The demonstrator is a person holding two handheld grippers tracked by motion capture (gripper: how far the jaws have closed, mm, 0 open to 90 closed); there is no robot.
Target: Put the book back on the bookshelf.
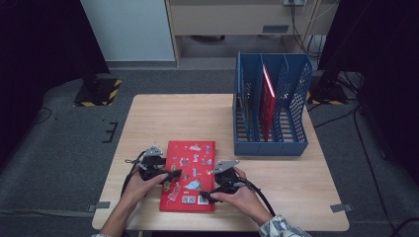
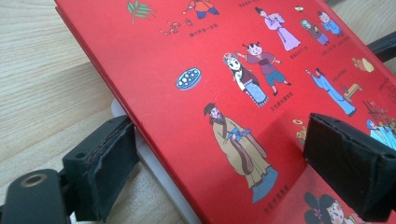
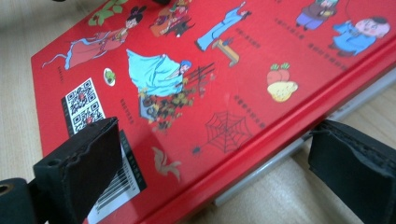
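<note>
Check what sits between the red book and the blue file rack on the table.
Nothing: in the high view only bare wooden table lies between the red book and the blue file rack.

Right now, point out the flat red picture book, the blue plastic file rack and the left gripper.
Red picture book (image 1: 190, 163): high view, middle of its cover.
Blue plastic file rack (image 1: 269, 147): high view, its front wall.
Left gripper (image 1: 174, 174): high view, between its jaw tips at the book's left edge.

Blue file rack (image 1: 271, 143) on wooden table (image 1: 163, 116) (far right), red book (image 1: 268, 98) upright inside
</note>
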